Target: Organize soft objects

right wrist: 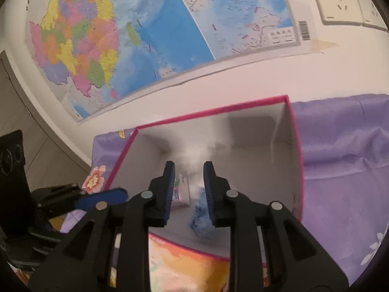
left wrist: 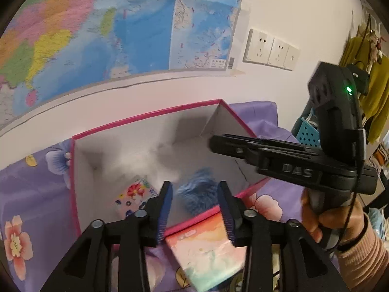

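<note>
A white-lined cardboard box point(left wrist: 145, 116) with a pink rim stands open on a purple flowered sheet. On its floor lie a blue fluffy soft thing point(left wrist: 198, 197) and a flower-printed tissue pack point(left wrist: 136, 194). My left gripper point(left wrist: 195, 204) hangs over the box's near edge, open, with nothing pressed between its blue pads. My right gripper point(left wrist: 218, 143), held by a hand, reaches over the box from the right. In the right wrist view the right gripper point(right wrist: 189, 187) is open above the fluffy thing point(right wrist: 201, 219) and the tissue pack point(right wrist: 182, 189). The left gripper point(right wrist: 116, 194) shows at the left of the box point(right wrist: 209, 112).
The box stands close to a white wall with a large map point(left wrist: 109, 36) and sockets point(left wrist: 269, 50). The purple sheet point(right wrist: 345, 150) spreads to the right of the box. A blue perforated basket point(left wrist: 307, 133) and hanging yellow clothes point(left wrist: 374, 87) are at the far right.
</note>
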A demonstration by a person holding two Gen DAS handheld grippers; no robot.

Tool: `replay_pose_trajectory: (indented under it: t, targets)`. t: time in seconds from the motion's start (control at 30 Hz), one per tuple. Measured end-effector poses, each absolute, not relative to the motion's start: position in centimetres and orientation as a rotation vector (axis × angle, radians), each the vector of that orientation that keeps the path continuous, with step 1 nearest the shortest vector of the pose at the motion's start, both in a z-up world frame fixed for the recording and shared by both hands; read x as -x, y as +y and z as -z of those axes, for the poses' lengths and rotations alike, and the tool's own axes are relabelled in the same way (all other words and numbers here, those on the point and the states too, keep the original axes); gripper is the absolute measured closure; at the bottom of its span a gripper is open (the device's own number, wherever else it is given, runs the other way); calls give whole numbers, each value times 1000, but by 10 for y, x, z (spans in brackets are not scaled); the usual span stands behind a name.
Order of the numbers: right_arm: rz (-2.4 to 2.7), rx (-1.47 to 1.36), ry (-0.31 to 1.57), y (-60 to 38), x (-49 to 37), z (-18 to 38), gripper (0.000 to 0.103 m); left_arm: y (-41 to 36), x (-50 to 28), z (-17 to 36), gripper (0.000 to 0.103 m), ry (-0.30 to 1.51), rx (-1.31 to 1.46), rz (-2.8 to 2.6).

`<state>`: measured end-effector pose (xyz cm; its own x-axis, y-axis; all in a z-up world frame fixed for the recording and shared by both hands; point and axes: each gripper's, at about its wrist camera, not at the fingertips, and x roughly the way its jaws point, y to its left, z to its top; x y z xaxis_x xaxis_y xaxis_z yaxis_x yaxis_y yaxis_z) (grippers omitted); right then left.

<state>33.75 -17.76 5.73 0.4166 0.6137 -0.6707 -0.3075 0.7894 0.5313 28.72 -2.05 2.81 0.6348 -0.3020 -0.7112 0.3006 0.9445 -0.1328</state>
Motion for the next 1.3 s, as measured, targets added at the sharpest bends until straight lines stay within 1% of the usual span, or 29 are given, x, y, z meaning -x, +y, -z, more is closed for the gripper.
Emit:
replay_pose_trajectory:
  t: [0.2, 0.3, 0.4, 0.53, 0.67, 0.87, 1.0, 1.2, 1.23, 1.27, 1.3]
  targets:
    - [-739, -317, 918, -193, -275, -99, 77, -4, -224, -44, 51, 691, 22, 404]
    - [-822, -305, 903, -200, -238, -117, 77, 3, -182, -47, 49, 634, 18, 416]
    - [-887, -280, 903, -202, -202, -127, 76, 10, -145, -43, 49, 615, 41, 451]
    - [-940, -252, 936, -205, -162, -127, 76, 14, -103, -27, 48, 632, 41, 468]
    - [-981, -252, 1017, -206, -128, -111, 76, 13, -68, 7, 48, 718, 40, 498]
    - [-1021, -249, 1188, -189, -89, -69, 76, 12, -41, 58, 48, 881, 77, 503]
    - [-1049, -268, 1292, -168, -72, -38, 76, 14, -28, 73, 48, 934, 100, 491]
    - [-1031, -281, 1380, -149, -63, -6, 75, 18, -13, 82, 48, 964, 104, 471]
    - [-1023, -285, 1386, -147, -60, -4, 72, 19, -12, 85, 48, 977, 106, 466]
    - [-1005, -275, 1390, -145, -59, -1, 66, 21, -10, 88, 48, 986, 110, 465]
    - [-1003, -278, 1379, -145, -57, 1, 66, 21, -9, 90, 48, 992, 115, 468]
